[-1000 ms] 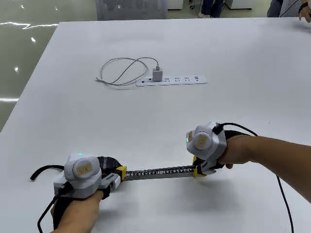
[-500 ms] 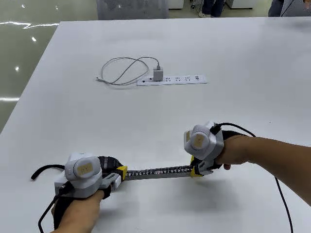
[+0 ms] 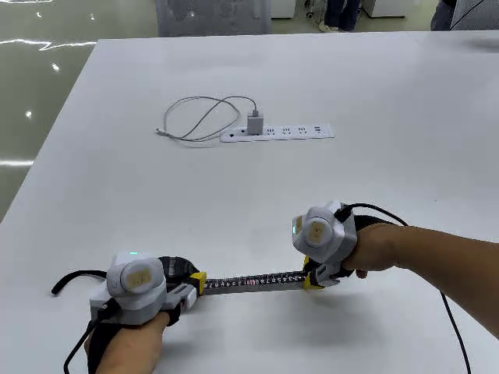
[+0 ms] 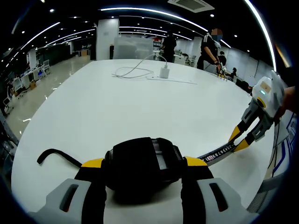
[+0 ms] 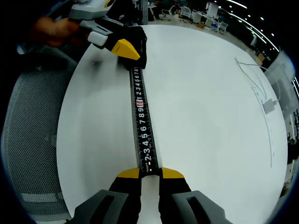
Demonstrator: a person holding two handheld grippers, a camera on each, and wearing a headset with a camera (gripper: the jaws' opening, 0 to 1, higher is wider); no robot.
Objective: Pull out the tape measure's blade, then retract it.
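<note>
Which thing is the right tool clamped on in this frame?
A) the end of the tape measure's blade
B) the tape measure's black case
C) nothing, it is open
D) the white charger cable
A: in the right gripper view the right tool is shut on the end of the blade, while the left tool holds the case.

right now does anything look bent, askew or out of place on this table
Nothing stands out. The blade runs straight from the case in the left tongs to the right tongs pinching its tip, with no kink or twist. The power strip and the looped cable beside it lie tidy farther back.
</note>
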